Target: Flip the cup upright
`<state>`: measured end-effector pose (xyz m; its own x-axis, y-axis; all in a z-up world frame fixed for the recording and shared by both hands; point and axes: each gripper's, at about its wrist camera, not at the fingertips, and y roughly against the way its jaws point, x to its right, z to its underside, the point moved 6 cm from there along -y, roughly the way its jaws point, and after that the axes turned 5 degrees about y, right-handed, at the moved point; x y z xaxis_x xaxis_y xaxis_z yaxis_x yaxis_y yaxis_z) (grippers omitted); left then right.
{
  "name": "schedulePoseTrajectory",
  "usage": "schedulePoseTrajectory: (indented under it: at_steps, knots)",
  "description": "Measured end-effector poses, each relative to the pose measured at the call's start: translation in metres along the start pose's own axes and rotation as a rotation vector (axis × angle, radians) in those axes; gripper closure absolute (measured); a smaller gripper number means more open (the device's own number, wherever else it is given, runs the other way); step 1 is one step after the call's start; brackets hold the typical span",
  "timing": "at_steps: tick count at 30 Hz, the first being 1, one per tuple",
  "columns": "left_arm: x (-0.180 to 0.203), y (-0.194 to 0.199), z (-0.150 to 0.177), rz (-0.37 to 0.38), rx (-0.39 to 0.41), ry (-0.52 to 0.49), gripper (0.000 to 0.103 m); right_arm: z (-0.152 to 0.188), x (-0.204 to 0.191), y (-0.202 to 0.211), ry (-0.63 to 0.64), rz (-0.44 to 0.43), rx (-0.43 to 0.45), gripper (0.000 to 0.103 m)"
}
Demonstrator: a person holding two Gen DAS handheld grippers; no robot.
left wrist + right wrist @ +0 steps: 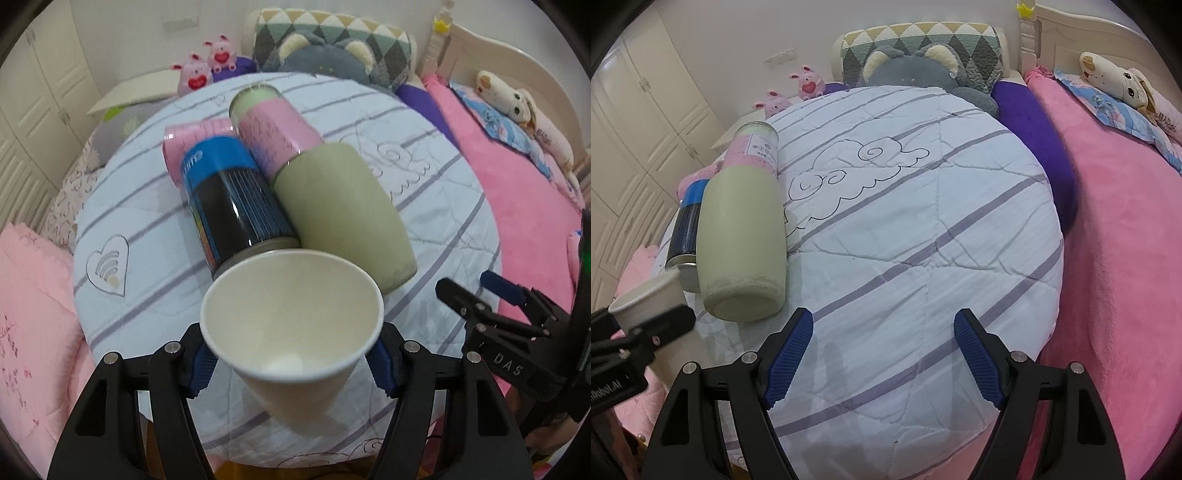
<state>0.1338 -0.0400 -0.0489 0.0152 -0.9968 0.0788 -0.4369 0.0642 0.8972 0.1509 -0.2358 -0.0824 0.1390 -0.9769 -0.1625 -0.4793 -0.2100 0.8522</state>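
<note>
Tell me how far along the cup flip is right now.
Done: the left hand-held gripper is shut on the paper cup, whose mouth already faces upward, tilted toward the camera. In hand: the cup looks lifted off the round striped table, near the green bottle and the blue can. Left: level it, set it down, release. The right hand-held gripper is open and holds nothing.

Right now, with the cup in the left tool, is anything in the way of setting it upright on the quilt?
Partly. The cup sits in the left tool; the can and green bottle lie just beyond its rim. The quilt to their right, ahead of the open right tool, is bare.
</note>
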Motion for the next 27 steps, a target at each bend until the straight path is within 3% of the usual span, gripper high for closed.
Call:
schedulePoseTrajectory:
  at_steps: [6, 8, 10, 13, 27]
  knots:
    - [0.0, -0.001, -0.006, -0.024, 0.012, 0.001, 0.034, -0.001, 0.001, 0.001, 0.0, 0.009, 0.0, 0.023]
    - [0.0, -0.009, -0.005, -0.043, -0.011, -0.007, 0.025, -0.001, 0.001, -0.001, -0.004, 0.011, -0.007, 0.023]
    - [0.001, -0.013, -0.003, -0.074, -0.012, -0.032, 0.009, -0.001, 0.001, -0.001, -0.004, 0.01, -0.007, 0.023]
    - [0.001, -0.011, -0.001, -0.113, 0.015, -0.058, 0.007, 0.0, 0.001, 0.0, -0.002, 0.014, -0.007, 0.023]
    - [0.008, 0.005, 0.01, -0.098, 0.054, -0.101, 0.006, 0.005, -0.003, 0.025, 0.007, 0.054, 0.034, 0.023]
